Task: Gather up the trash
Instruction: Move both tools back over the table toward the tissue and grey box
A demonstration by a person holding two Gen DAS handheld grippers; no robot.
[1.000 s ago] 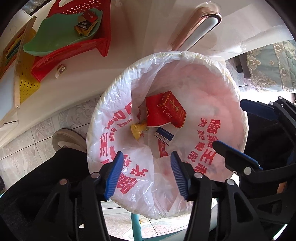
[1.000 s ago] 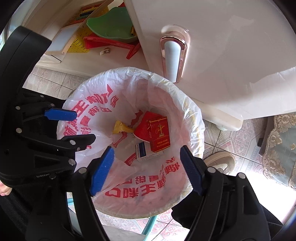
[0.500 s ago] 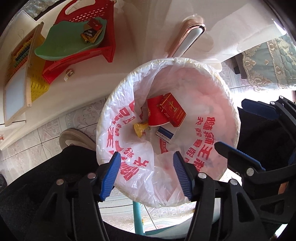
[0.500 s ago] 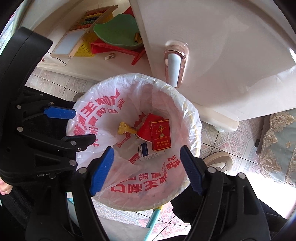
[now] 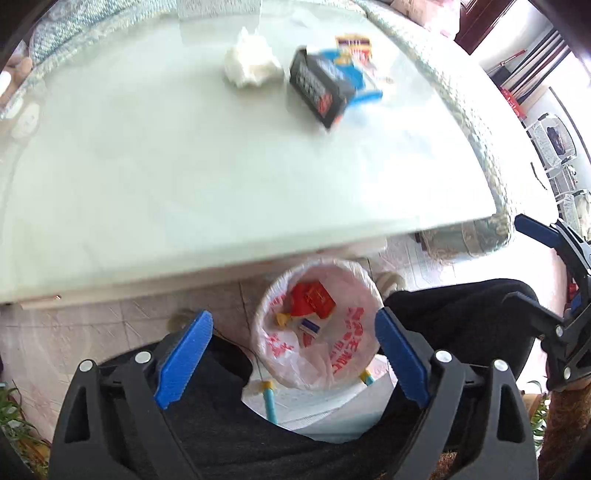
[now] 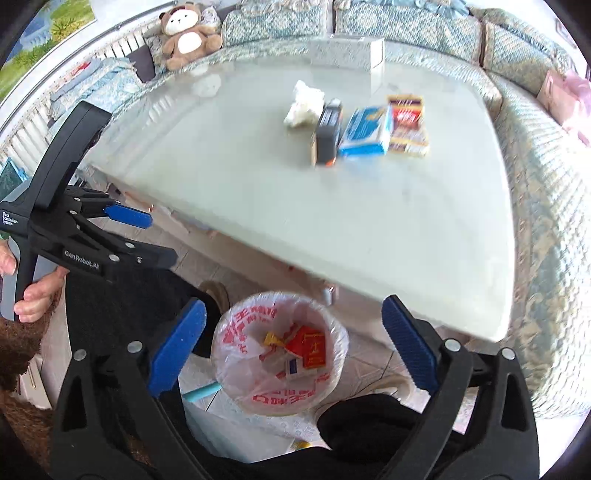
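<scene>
A lined trash bin (image 5: 317,325) (image 6: 280,350) stands on the floor below the table edge, holding a red box (image 5: 316,299) (image 6: 312,347), a yellow scrap and a small blue-white pack. On the glass table (image 5: 184,166) (image 6: 332,206) lie a crumpled white tissue (image 5: 251,61) (image 6: 304,103), a black box (image 5: 316,90) (image 6: 327,133), a blue box (image 5: 351,70) (image 6: 367,129) and a red-brown pack (image 6: 406,123). My left gripper (image 5: 293,358) and right gripper (image 6: 291,350) hang high above the bin, jaws opening wide, nothing between them.
A sofa (image 6: 535,184) wraps around the table's far and right sides, with a teddy bear (image 6: 188,33) on it. A white carton (image 6: 347,53) stands at the table's far edge. A person's dark-clothed legs (image 5: 461,325) flank the bin. A hand (image 6: 33,291) holds the left tool.
Both grippers rose well above the bin, bringing the tabletop into view, and their jaws spread wider. The bin's contents look unchanged.
</scene>
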